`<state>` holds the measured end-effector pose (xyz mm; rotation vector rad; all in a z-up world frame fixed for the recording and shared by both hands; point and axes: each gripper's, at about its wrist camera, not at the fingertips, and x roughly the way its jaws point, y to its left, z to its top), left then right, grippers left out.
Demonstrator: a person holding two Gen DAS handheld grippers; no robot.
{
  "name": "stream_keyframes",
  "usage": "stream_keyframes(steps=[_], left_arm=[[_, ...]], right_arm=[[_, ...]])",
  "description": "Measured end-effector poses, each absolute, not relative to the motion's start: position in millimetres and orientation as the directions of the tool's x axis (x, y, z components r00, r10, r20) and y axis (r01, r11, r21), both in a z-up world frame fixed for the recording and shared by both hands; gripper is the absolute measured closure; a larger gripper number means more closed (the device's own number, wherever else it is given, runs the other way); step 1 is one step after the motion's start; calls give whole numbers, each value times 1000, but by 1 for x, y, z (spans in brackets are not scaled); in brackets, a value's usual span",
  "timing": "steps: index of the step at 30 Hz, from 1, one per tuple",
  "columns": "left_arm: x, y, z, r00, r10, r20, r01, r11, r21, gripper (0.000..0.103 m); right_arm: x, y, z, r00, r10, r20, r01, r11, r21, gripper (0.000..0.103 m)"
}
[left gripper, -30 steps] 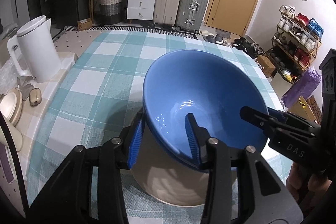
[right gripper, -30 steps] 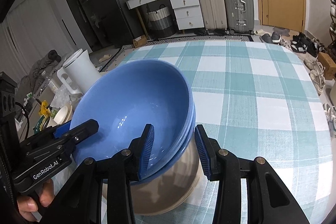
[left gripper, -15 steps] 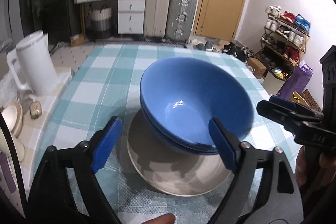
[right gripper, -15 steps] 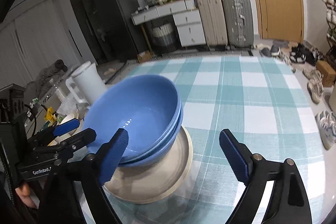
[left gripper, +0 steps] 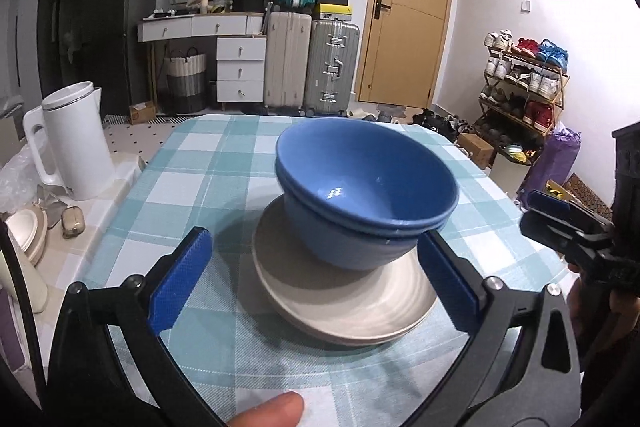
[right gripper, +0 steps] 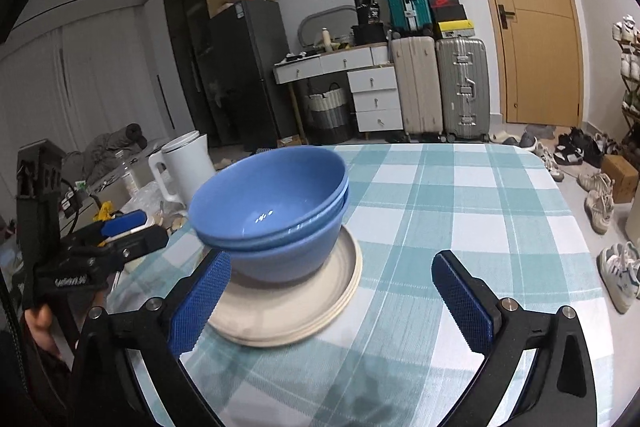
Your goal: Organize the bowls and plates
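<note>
Two nested blue bowls (left gripper: 360, 191) stand on a stack of cream plates (left gripper: 344, 299) on the checked tablecloth (left gripper: 208, 167). My left gripper (left gripper: 314, 281) is open and empty, its jaws spread wide just short of the stack. My right gripper (right gripper: 330, 301) is open and empty too, to the right of the bowls (right gripper: 272, 215) and plates (right gripper: 288, 311). The right gripper also shows at the right edge of the left wrist view (left gripper: 560, 223), and the left gripper at the left of the right wrist view (right gripper: 120, 231).
A white kettle (left gripper: 74, 143) stands on a side counter left of the table, with small items (left gripper: 72, 225) beside it. Suitcases (left gripper: 312, 63), drawers and a door are behind. A shoe rack (left gripper: 520, 83) and shoes (right gripper: 600, 203) lie to the right. A thumb tip (left gripper: 268, 411) shows below.
Both grippers have let go of the blue bowls' rim, opened wide and drawn back. The bowls now rest on the plates.
</note>
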<state>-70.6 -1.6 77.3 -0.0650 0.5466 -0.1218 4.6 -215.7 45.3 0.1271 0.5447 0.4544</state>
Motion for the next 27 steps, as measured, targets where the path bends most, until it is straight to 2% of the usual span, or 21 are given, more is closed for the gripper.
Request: stream_keyframes(steps=[8,13,27], left_arm=[[-94,1,54,870,-124,-478,107,992,-62,1],[-100,5,48,885,-141,-443,122,990,-73,1],[-101,8,29,891,-134,-433,114,991,-72,1]], right_arm=[[-17,-214,24,788,457,-414,-409,890,204,1],[-22,-206,19,794,449,-410,-420,892,165,1],[-30,-208,10,797,488,-356,-458,873,171,1]])
